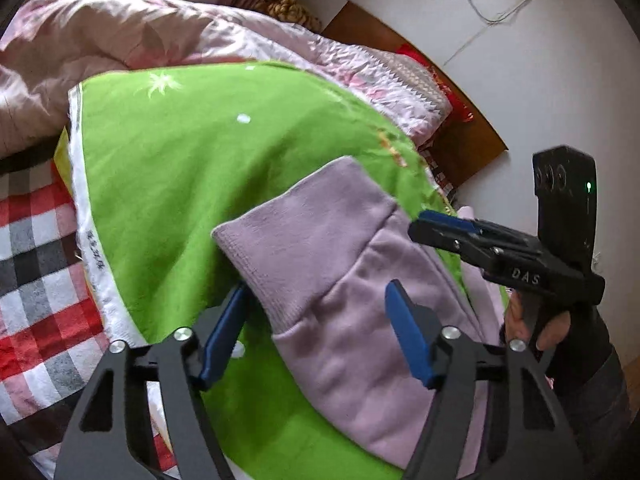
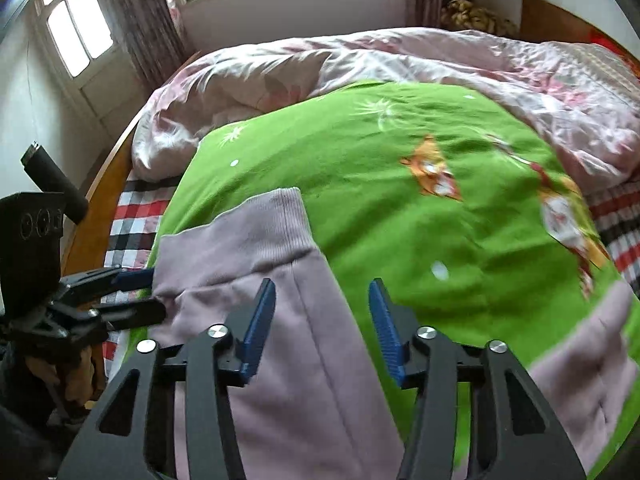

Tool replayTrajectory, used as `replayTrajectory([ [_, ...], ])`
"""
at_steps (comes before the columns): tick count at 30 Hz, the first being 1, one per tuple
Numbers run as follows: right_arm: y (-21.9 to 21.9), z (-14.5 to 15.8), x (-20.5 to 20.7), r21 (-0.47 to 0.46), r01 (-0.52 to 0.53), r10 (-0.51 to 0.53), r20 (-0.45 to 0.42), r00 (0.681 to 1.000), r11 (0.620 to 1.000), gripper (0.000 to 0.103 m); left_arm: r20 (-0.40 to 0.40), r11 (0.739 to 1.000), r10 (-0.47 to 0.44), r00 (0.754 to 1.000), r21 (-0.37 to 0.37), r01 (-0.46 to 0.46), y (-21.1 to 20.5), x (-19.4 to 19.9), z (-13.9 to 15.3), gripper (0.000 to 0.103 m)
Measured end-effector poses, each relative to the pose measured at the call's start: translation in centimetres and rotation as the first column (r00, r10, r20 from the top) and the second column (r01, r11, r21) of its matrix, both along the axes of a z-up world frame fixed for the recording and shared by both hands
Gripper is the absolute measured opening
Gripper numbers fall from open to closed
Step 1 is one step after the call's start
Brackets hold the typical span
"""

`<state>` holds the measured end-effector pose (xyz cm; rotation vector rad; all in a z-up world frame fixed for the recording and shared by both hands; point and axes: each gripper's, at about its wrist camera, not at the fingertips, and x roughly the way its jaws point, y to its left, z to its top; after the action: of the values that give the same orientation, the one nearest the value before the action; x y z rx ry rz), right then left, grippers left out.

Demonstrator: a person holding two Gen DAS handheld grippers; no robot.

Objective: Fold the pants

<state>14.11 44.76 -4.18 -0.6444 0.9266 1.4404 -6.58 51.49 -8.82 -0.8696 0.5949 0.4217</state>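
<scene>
Right now the pants [image 1: 344,280] are lying on the green blanket [image 1: 192,168] spread over the bed, a soft lilac knit pair with a wide ribbed band [image 1: 304,232] at the far end. From the left wrist view the band end is pointing up and away, and the long axis of the garment is running from there back toward the camera and past the fingers; a second stretch of lilac cloth [image 2: 592,348] is showing at the lower right of the right wrist view, blurred, so how the legs are lying against each other cannot be told.

The left gripper [image 1: 316,332] is sitting at the near-left side of the band, its blue fingers [image 1: 224,332] standing apart with the cloth's edge between them, not pressing on it as far as the picture shows. The right gripper [image 2: 320,328] is hovering over the opposite edge of the same leg, fingers [image 2: 260,324] likewise apart, one over the lilac cloth and one over the green blanket. Both are lying about equally near the band, one on each side.

The fabric is looking thick, limp and slightly fleecy; it would probably sag between two pinch points when lifted.
</scene>
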Motion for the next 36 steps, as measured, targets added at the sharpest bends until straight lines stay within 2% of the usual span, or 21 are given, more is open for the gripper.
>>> replayTrajectory([
  [3, 0.9, -1.0, 0.2, -0.002, -0.033, 0.033, -0.021, 0.999, 0.999, 0.042, 0.013, 1.0, 0.005, 1.0, 0.0, -0.005, 0.4, 0.3, -0.4, 0.066],
  [5, 0.8, -1.1, 0.0, 0.014, -0.057, 0.058, -0.042, 0.997, 0.998, 0.03, 0.02, 1.0, 0.013, 1.0, -0.006, -0.012, 0.8, 0.6, -0.5, 0.065],
  [6, 0.9, -1.1, -0.2, 0.018, -0.061, 0.062, -0.027, 0.998, 0.998, 0.027, 0.014, 1.0, 0.019, 1.0, -0.006, -0.019, 1.0, 0.7, -0.6, 0.056],
  [7, 0.7, -1.0, -0.4, 0.027, -0.062, 0.062, -0.012, 0.998, 0.998, 0.019, 0.006, 1.0, 0.019, 1.0, -0.002, -0.019, 1.2, 0.9, -0.6, 0.039],
  [8, 0.6, -0.8, -0.5, 0.034, -0.058, 0.058, 0.002, 0.998, 0.998, 0.015, 0.01, 1.0, 0.013, 1.0, -0.002, -0.013, 1.3, 1.0, -0.5, 0.028],
  [9, 0.2, -0.2, -0.6, 0.056, -0.042, 0.041, 0.016, 0.999, 0.998, 0.012, 0.007, 1.0, 0.016, 1.0, 0.005, -0.016, 1.6, 1.1, -0.3, 0.009],
  [11, -0.5, 1.7, -0.8, 0.112, -0.026, 0.021, 0.045, 0.999, 0.993, 0.011, 0.044, 0.999, 0.011, 0.999, 0.038, -0.013, 1.5, 0.9, 1.1, 0.009],
  [13, -1.0, 3.8, -0.7, 0.166, -0.014, 0.003, 0.068, 0.998, 0.986, 0.011, 0.073, 0.99, -0.005, 0.997, 0.139, -0.006, 1.0, 0.9, 3.7, 0.009],
  [15, -0.5, 4.4, -0.3, 0.163, 0.002, -0.015, 0.081, 0.997, 0.987, 0.011, 0.072, 0.984, -0.016, 0.997, 0.176, 0.003, 1.2, 1.5, 5.0, 0.01],
  [18, 1.1, 2.0, 0.3, 0.088, 0.026, -0.032, 0.067, 0.997, 0.996, 0.011, 0.013, 0.986, 0.004, 1.0, 0.164, -0.006, 1.9, 2.7, 4.1, 0.01],
  [20, 1.8, -0.5, 0.5, 0.023, 0.052, -0.054, 0.081, 0.995, 0.998, 0.012, -0.088, 0.989, 0.048, 0.995, 0.141, -0.035, 2.9, 3.3, 1.5, 0.01],
  [21, 1.9, -1.3, 0.6, 0.036, 0.067, -0.07, 0.07, 0.995, 0.997, 0.015, -0.105, 0.992, 0.05, 0.993, 0.123, -0.037, 3.3, 3.2, 0.5, 0.016],
  [23, 1.6, -1.0, 1.5, 0.045, 0.097, -0.097, 0.007, 0.995, 0.994, 0.017, -0.052, 0.996, 0.026, 0.998, 0.084, -0.022, 4.2, 2.7, -0.5, 0.017],
  [24, 1.4, -0.6, 1.8, 0.04, 0.113, -0.113, -0.01, 0.994, 0.993, 0.029, -0.043, 0.996, 0.027, 0.999, 0.085, -0.023, 4.3, 2.3, -0.1, 0.026],
  [25, 0.9, 0.4, 2.3, 0.048, 0.14, -0.139, -0.026, 0.99, 0.989, 0.046, -0.052, 0.993, 0.045, 0.998, 0.107, -0.039, 4.3, 1.9, 0.4, 0.045],
  [26, 0.3, 1.4, 2.6, 0.072, 0.157, -0.155, -0.032, 0.987, 0.985, 0.048, -0.071, 0.987, 0.082, 0.994, 0.144, -0.071, 4.1, 1.6, 1.2, 0.057],
  [27, -0.8, 3.3, 3.2, 0.113, 0.177, -0.174, -0.04, 0.984, 0.978, 0.048, -0.112, 0.967, 0.168, 0.979, 0.21, -0.142, 3.7, 0.9, 2.5, 0.077],
  [29, -3.8, 6.5, 4.8, 0.18, 0.232, -0.226, -0.054, 0.973, 0.956, 0.049, -0.082, 0.942, 0.214, 0.973, 0.281, -0.183, 2.4, -0.1, 4.8, 0.079],
  [32, -10.6, 9.2, 8.6, 0.232, 0.371, -0.371, -0.044, 0.927, 0.899, 0.063, -0.006, 0.938, 0.127, 0.992, 0.326, -0.118, -1.3, -0.2, 7.8, 0.097],
  [33, -12.9, 8.9, 10.2, 0.222, 0.42, -0.422, -0.045, 0.906, 0.88, 0.066, 0.007, 0.944, 0.045, 0.999, 0.326, -0.045, -3.1, 0.5, 8.2, 0.101],
  [36, -19.5, 5.7, 15.1, 0.112, 0.612, -0.6, -0.124, 0.79, 0.783, 0.066, 0.007, 0.943, -0.156, 0.988, 0.298, 0.147, -7.3, 2.4, 7.8, 0.101],
])
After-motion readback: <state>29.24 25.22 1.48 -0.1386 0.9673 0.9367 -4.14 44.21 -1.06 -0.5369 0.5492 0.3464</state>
